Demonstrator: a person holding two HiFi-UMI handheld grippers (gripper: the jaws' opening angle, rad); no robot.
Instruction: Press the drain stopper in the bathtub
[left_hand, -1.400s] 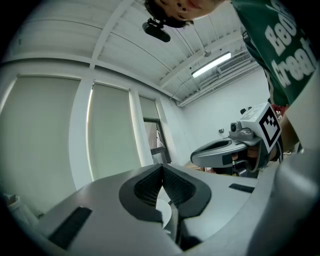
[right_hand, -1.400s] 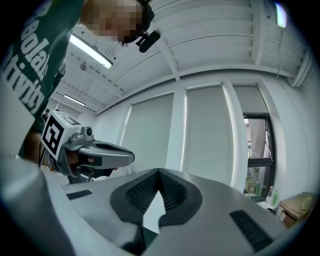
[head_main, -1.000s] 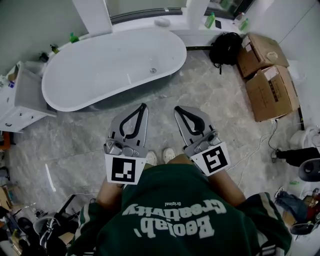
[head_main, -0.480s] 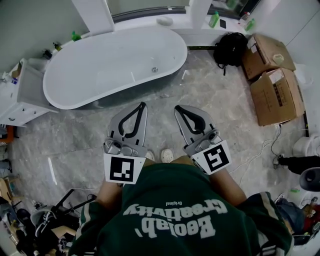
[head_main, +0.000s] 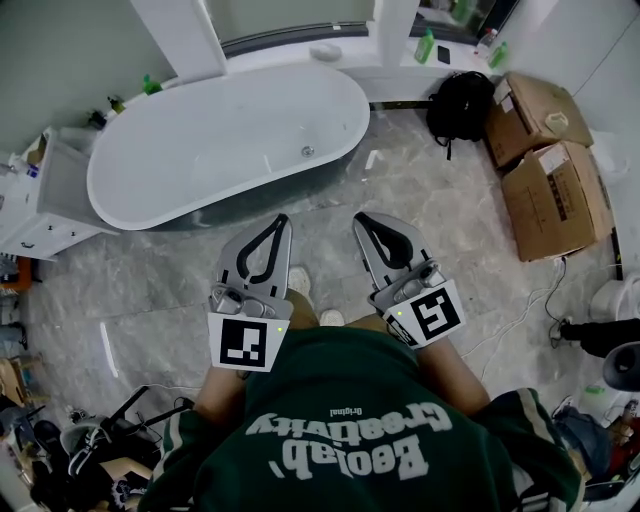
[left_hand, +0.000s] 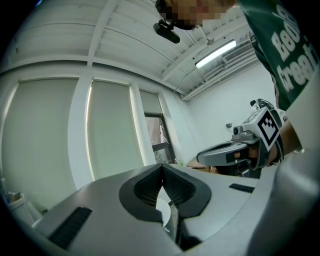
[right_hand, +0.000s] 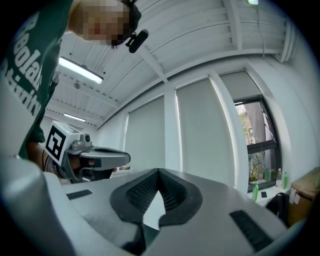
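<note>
Marble floor (head_main: 430, 210), you stand short of the tub (head_main: 200, 160) | stopper (head_main: 308, 151) on tub bottom, toward its right end | tub lies crosswise | stopper ahead, well apart from your tongs | left tongs (head_main: 283, 220) slightly nearer than right tongs (head_main: 360, 218) | both pinched together, empty

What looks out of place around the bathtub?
Nothing spilled or broken. The floor is cluttered: a black backpack and cardboard boxes lie right of the bathtub, and a loose cable trails across it.
</note>
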